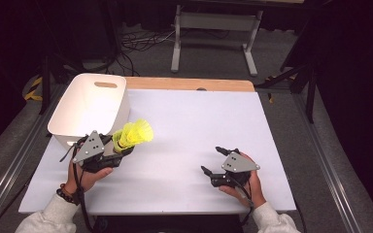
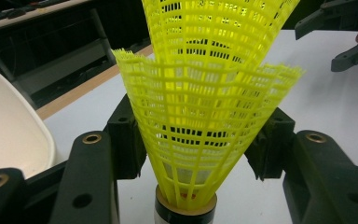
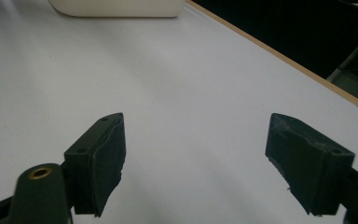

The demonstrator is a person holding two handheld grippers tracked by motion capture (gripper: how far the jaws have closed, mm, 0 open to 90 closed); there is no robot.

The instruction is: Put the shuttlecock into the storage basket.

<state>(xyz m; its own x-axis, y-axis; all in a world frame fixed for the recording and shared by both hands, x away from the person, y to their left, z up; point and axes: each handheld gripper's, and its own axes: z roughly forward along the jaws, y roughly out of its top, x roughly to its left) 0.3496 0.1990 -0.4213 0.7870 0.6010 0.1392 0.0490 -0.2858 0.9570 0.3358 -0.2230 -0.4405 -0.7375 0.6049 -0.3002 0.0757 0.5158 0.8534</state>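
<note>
Yellow shuttlecocks [image 1: 135, 134], 2 nested, clamped in the left gripper [image 1: 119, 148] at the table's [image 1: 199, 126] 9 o'clock beside the white bin [image 1: 90, 107]; right gripper [image 1: 214, 161], jaws apart, at 5 o'clock.

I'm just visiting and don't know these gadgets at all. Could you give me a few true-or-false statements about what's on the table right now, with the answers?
1. The left gripper holds yellow shuttlecocks between its jaws. True.
2. The right gripper is clamped on a shuttlecock. False: its jaws stand wide apart with nothing between them.
3. The white bin sits at the table's far left corner. True.
4. The shuttlecocks already lie inside the bin. False: they are held just outside it, near its front right corner.
5. Two shuttlecocks are stacked, one nested in the other. True, as the left gripper view shows.
</note>
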